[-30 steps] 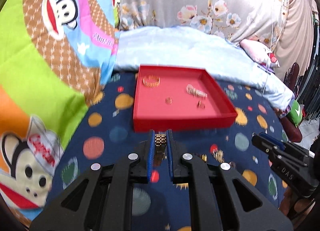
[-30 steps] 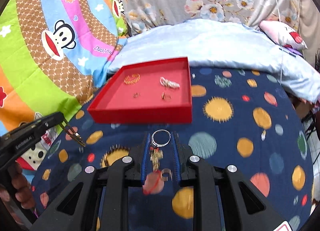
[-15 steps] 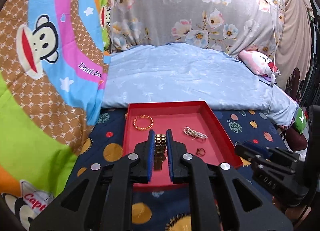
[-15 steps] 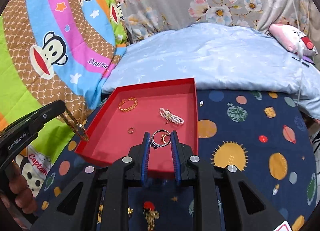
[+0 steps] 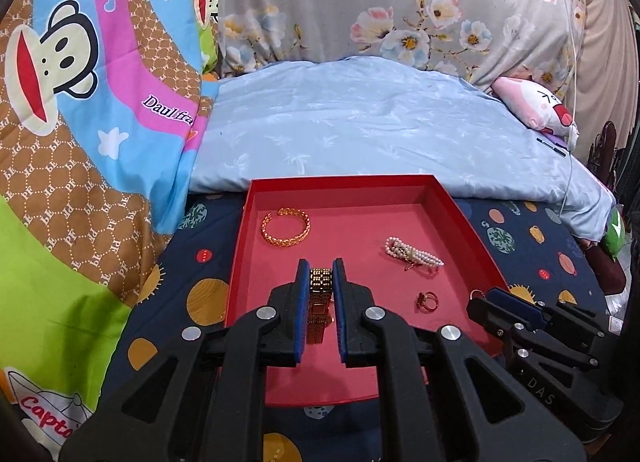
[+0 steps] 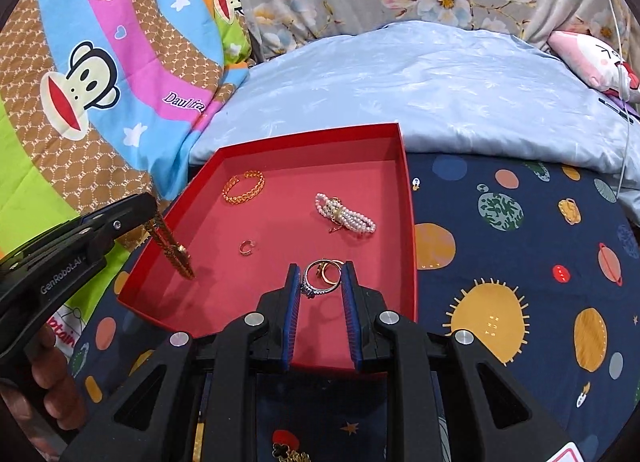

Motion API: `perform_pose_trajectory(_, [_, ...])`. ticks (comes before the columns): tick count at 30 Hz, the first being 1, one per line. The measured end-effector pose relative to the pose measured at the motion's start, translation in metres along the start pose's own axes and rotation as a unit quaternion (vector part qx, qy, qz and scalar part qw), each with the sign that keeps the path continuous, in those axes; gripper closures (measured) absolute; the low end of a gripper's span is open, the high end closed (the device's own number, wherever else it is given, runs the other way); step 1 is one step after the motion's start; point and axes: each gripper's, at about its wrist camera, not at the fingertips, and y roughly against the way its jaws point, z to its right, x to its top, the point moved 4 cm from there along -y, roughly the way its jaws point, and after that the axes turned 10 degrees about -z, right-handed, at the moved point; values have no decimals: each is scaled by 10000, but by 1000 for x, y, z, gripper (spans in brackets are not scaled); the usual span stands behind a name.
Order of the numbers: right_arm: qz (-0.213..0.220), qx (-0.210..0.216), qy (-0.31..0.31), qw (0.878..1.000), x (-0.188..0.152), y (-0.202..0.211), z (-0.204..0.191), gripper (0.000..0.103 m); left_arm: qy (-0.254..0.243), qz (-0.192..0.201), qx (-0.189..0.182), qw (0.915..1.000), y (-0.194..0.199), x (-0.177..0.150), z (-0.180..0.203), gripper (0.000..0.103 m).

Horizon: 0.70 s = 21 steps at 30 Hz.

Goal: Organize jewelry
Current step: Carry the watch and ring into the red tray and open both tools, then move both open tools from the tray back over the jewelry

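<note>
Here, left gripper clenches a gold watch, dangling above the red tray. Right gripper pinches a silver ring over the tray's near part.

Cartoon-monkey blanket, floral pillow, pale blue sheet, pink plush.

Bed surface: navy planet-print sheet; pale blue quilt behind it; cartoon-monkey blanket at left; grey floral fabric at back; pink plush pillow at right.
</note>
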Motion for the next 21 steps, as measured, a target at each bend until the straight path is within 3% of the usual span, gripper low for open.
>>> perform_pose_trajectory(4, [82, -158, 46, 9998, 1, -1, -3, 80, 23, -24, 33, 10000, -4, 0, -3, 92])
perform_pose_trajectory(5, [94, -175, 34, 9998, 1, 0, -3, 69, 38, 4, 38, 10000, -3, 1, -4, 92])
perform_pose_trajectory(6, [123, -173, 17, 9998, 2, 1, -3, 61, 50, 41, 49, 10000, -2, 1, -5, 86])
perform_pose_trajectory(9, [236, -154, 3, 9996, 1, 10, -5, 59, 128, 172, 110, 9997, 7, 3, -8, 53])
perform_pose_trajectory(10, [264, -155, 14, 9995, 0, 14, -6, 59, 152, 218, 127, 9996, 11, 4, -8, 50])
perform_pose_trajectory(21, [423, -116, 55, 9990, -39, 59, -16, 59, 222, 172, 186, 9994, 42, -24, -15, 49])
